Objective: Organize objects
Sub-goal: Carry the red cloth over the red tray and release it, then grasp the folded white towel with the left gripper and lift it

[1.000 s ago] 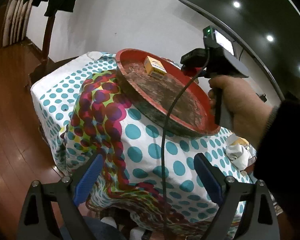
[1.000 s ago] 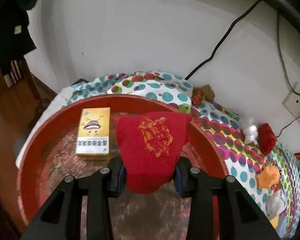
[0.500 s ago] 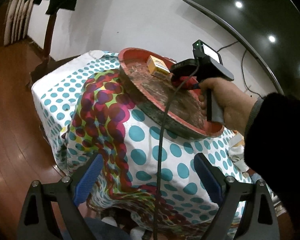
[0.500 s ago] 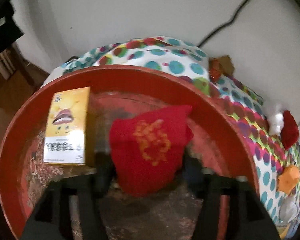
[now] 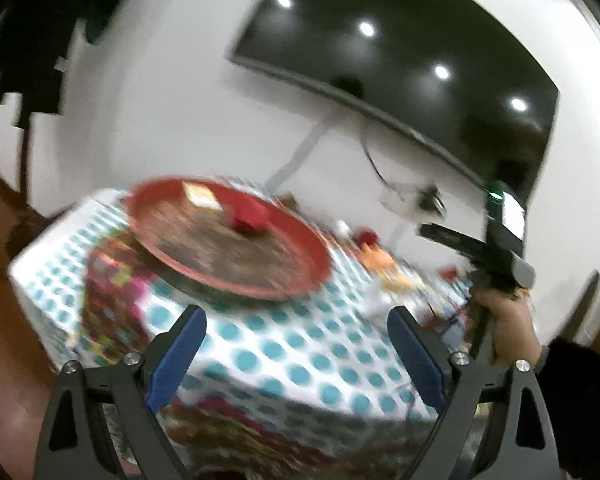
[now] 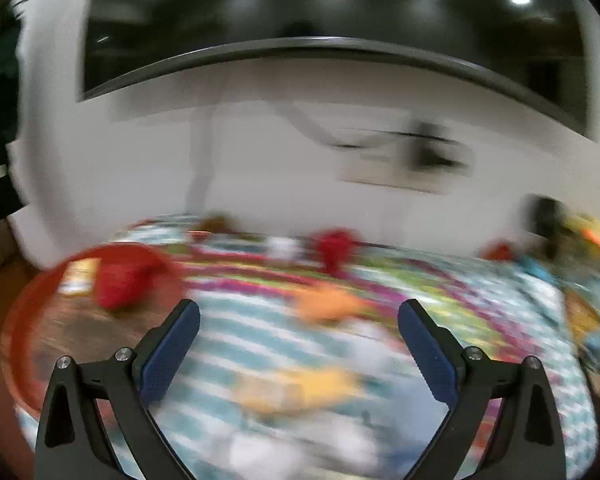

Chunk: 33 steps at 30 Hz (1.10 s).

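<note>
A round red tray [image 5: 300, 280] sits at the left end of the dotted table. A yellow box [image 5: 200, 196] and a red cloth pouch [image 5: 252, 216] lie in it. The right wrist view is blurred; it shows the tray [image 6: 16, 320], the pouch [image 6: 120, 284] and the box [image 6: 78, 276] at far left. My left gripper [image 5: 296, 340] is open and empty, in front of the table's near edge. My right gripper [image 6: 298, 336] is open and empty above the tablecloth; its body [image 5: 496, 248] shows at the right of the left wrist view.
Loose items lie right of the tray: an orange piece [image 6: 328, 304], a red piece [image 6: 336, 248], a white piece [image 6: 284, 248], a yellow-orange piece [image 6: 300, 388]. A clutter of things [image 6: 580, 264] sits at the far right. A wall with a dark screen [image 5: 420, 60] stands behind.
My right gripper opened, left the red pouch in the tray beside the yellow box, and swung away to the right. My left gripper tilted up and shifted right.
</note>
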{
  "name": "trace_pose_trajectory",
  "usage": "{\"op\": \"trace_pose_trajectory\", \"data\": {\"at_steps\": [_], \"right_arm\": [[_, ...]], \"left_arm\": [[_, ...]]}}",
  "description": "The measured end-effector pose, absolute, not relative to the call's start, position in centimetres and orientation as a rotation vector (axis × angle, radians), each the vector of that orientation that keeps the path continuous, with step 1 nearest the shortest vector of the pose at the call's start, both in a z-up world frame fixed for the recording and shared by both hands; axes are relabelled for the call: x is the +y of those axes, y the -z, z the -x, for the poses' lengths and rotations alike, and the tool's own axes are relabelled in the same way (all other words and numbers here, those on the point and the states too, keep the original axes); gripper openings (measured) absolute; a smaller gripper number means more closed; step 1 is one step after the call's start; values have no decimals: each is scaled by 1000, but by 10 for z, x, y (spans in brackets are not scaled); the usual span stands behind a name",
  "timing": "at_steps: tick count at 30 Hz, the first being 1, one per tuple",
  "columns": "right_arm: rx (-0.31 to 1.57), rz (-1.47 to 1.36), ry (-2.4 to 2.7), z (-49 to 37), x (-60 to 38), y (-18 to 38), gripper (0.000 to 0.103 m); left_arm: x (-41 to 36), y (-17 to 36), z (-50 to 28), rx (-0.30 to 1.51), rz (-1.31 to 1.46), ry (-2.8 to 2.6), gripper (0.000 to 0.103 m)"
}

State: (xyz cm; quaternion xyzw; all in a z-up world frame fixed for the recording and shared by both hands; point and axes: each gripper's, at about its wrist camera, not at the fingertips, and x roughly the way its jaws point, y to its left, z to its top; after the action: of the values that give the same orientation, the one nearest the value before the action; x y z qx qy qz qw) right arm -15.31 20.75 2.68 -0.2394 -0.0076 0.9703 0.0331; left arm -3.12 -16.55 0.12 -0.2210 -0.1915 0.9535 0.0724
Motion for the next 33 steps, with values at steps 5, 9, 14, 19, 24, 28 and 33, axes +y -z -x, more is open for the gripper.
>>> {"op": "trace_pose_trajectory", "data": {"at_steps": [5, 9, 14, 19, 24, 28, 33], "right_arm": [[185, 768, -2859, 143, 322, 10, 99], [313, 811, -2838, 160, 361, 31, 99], [436, 798, -2853, 157, 372, 35, 99], [368, 774, -2870, 155, 365, 31, 99], [384, 779, -2862, 155, 366, 31, 99], [407, 801, -2859, 157, 369, 33, 100], [403, 802, -2857, 156, 369, 33, 100]], "left_arm": [[-105, 28, 58, -351, 817, -2782, 94], [-56, 28, 83, -204, 847, -2733, 94], [-18, 18, 126, -152, 908, -2724, 94], [10, 27, 174, -97, 996, -2710, 94], [30, 41, 207, -1, 1094, -2724, 94], [37, 52, 225, 5, 1183, -2688, 94], [41, 58, 234, 62, 1253, -2681, 53]]}}
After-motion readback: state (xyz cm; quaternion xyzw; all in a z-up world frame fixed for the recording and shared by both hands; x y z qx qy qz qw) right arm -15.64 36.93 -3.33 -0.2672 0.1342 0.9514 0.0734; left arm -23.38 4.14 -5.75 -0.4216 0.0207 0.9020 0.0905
